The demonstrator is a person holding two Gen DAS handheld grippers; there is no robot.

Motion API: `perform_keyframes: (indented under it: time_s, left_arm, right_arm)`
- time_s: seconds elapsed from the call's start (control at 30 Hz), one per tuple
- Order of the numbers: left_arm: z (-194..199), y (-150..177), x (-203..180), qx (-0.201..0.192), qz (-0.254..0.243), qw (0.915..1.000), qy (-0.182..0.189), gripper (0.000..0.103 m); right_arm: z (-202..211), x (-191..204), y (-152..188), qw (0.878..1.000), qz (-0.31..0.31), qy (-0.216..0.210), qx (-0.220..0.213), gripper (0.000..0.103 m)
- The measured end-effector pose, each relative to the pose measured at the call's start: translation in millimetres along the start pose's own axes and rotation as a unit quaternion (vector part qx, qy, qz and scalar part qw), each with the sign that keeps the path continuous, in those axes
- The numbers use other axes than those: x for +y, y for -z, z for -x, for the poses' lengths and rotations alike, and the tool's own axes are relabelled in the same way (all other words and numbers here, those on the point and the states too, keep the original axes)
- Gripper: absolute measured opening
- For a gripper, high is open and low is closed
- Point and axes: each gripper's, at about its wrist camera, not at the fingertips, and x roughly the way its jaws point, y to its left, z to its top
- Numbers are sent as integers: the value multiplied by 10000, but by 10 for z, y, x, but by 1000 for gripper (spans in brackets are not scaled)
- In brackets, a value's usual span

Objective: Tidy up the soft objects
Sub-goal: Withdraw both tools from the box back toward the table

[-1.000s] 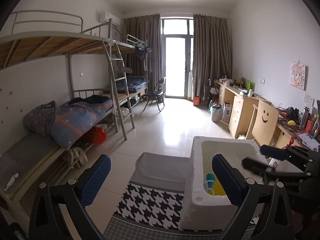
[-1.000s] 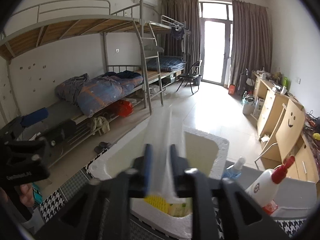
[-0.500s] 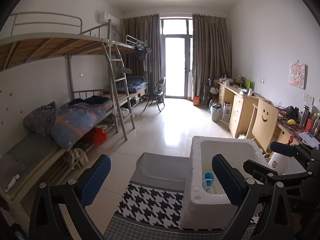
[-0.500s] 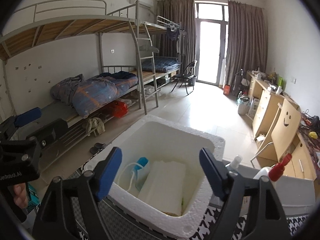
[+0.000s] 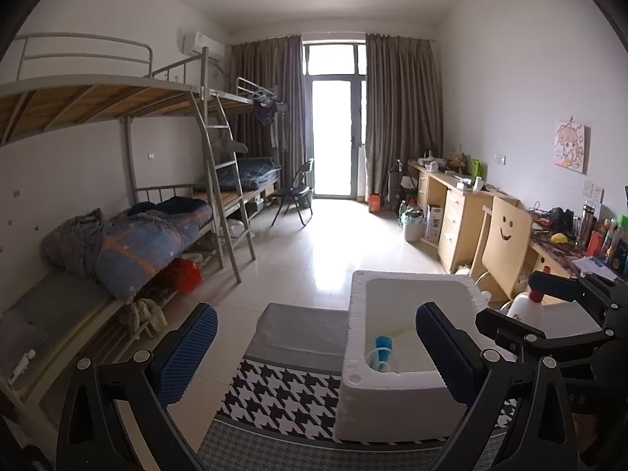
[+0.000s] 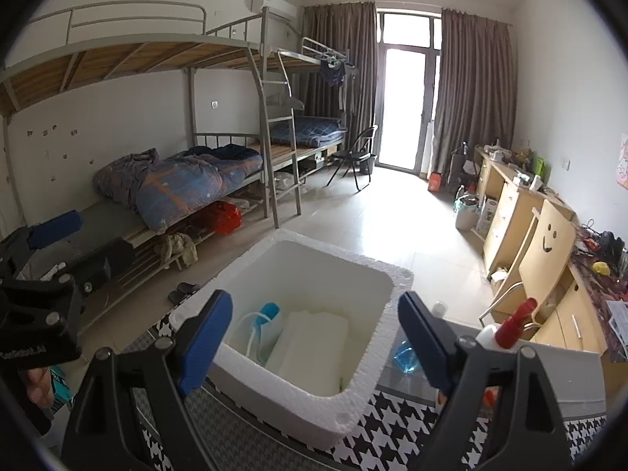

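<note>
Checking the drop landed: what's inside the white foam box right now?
Inside the foam box: a white foam sheet leaning on the right side, and a blue-topped pouch with clear tubing at left. The near wall hides the box floor and whatever lies under the sheet.

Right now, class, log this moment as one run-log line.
right tongs: just opened, empty | white pad: lying in foam box | left tongs: open, empty

I work in a shared dormitory room — metal bunk beds (image 6: pixel 219 125) with a ladder (image 6: pixel 280 133) stand along the left wall, a quilt (image 6: pixel 184 184) lies on the lower bunk. Wooden desks (image 6: pixel 522 212) line the right wall, and grey curtains (image 6: pixel 475 90) frame a balcony door (image 6: pixel 406 106) — a folding chair (image 6: pixel 355 157) stands near it.
</note>
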Motion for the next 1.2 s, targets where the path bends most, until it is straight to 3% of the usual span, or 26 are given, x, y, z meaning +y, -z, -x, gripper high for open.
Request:
perform_keyframes:
  time_s: [1.2]
  left_arm:
    - [775,137,-535,-284,-389,9967,654,102]
  right_arm:
    - [1133,-143,412,9960,-248,539,-667,89]
